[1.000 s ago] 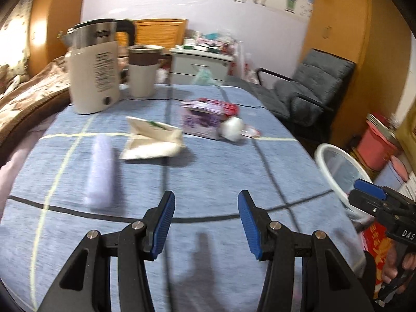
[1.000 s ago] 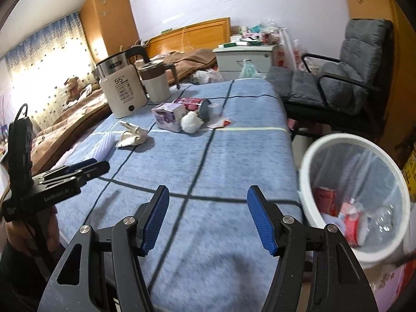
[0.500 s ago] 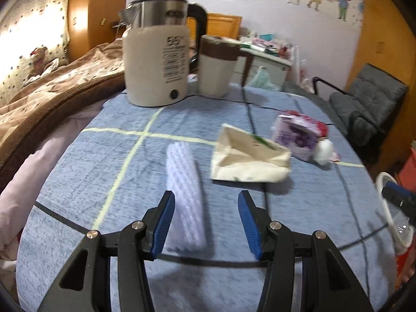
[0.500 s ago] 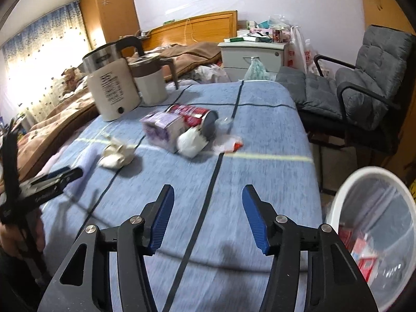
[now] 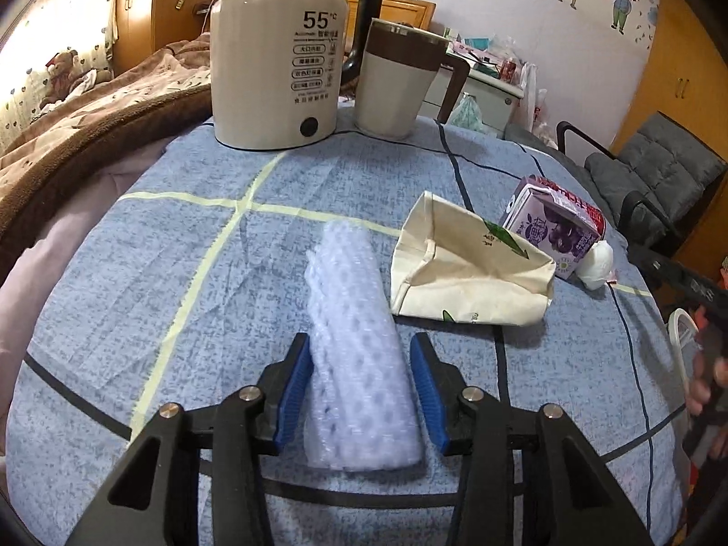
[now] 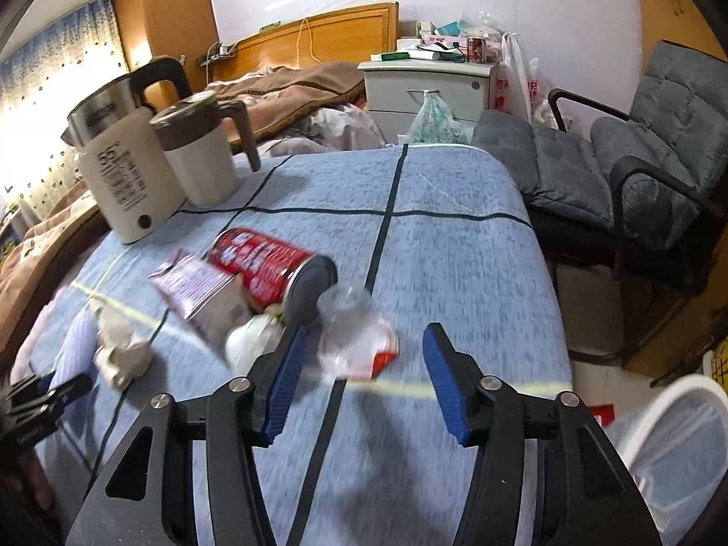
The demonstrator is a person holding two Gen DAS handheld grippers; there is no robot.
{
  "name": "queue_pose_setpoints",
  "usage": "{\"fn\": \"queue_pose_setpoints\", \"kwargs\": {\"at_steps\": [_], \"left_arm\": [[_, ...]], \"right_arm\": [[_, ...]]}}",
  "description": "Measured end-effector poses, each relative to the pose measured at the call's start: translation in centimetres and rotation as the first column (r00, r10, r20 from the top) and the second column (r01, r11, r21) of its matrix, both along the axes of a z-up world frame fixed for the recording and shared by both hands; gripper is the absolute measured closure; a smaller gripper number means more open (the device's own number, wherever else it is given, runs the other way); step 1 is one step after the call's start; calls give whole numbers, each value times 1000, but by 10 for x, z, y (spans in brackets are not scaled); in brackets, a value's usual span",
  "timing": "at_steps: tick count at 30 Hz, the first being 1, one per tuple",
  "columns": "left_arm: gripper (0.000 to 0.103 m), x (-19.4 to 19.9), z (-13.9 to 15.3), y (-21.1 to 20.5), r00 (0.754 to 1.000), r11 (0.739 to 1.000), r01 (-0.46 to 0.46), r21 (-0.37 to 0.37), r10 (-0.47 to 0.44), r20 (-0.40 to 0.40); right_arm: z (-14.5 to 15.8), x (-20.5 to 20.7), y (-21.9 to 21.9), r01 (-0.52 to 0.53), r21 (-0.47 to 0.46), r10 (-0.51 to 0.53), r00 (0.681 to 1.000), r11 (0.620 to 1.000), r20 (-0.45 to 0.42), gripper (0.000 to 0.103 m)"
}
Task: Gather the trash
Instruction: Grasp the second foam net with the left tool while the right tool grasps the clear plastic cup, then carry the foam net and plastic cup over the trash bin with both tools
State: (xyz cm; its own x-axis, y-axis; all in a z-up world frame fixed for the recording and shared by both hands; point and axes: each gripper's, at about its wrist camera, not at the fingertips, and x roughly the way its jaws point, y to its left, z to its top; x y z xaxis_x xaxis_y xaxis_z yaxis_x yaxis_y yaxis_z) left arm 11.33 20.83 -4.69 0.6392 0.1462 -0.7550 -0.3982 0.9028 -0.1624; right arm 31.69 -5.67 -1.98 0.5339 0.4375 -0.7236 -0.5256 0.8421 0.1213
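Observation:
My left gripper (image 5: pixel 361 391) is open, its blue pads on either side of a roll of white bubble wrap (image 5: pixel 355 336) lying on the blue tablecloth. A crumpled cream paper bag (image 5: pixel 468 268), a purple drink carton (image 5: pixel 553 227) and a white wad (image 5: pixel 598 264) lie to its right. My right gripper (image 6: pixel 364 377) is open just before a clear plastic cup with a red-white wrapper (image 6: pixel 357 336). A red can (image 6: pixel 273 268), the purple carton (image 6: pixel 200 291), the white wad (image 6: pixel 252 341) and the paper bag (image 6: pixel 120 350) lie to its left.
A white kettle (image 5: pixel 277 63) and a lidded mug (image 5: pixel 400 77) stand at the table's far edge. A white bin lined with clear plastic (image 6: pixel 669 450) stands on the floor right of the table. A grey chair (image 6: pixel 637 168) is beyond it. A bed is on the left.
My left gripper has moved forward and left until its pads straddle the bubble wrap. My right gripper has moved forward and left, away from the bin, up to the cup and wrapper.

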Motion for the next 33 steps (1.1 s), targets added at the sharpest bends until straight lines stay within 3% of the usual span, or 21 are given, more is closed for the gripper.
{"fn": "queue_pose_setpoints", "kwargs": {"at_steps": [4, 6, 16, 33], "left_arm": [[68, 2, -1, 2, 1000, 1000, 5, -7, -5, 1], [70, 1, -1, 2, 1000, 1000, 4, -12, -4, 3], [76, -6, 4, -9, 999, 999, 33, 3, -33, 26], [77, -42, 32, -73, 990, 992, 122, 14, -123, 75]], "right_arm": [[-6, 13, 10, -14, 0, 14, 1000, 1000, -17, 61], [-9, 16, 14, -25, 4, 25, 999, 1000, -28, 71], [8, -4, -5, -6, 43, 6, 1000, 999, 14, 71], [31, -103, -79, 2, 127, -5, 1000, 992, 22, 71]]}}
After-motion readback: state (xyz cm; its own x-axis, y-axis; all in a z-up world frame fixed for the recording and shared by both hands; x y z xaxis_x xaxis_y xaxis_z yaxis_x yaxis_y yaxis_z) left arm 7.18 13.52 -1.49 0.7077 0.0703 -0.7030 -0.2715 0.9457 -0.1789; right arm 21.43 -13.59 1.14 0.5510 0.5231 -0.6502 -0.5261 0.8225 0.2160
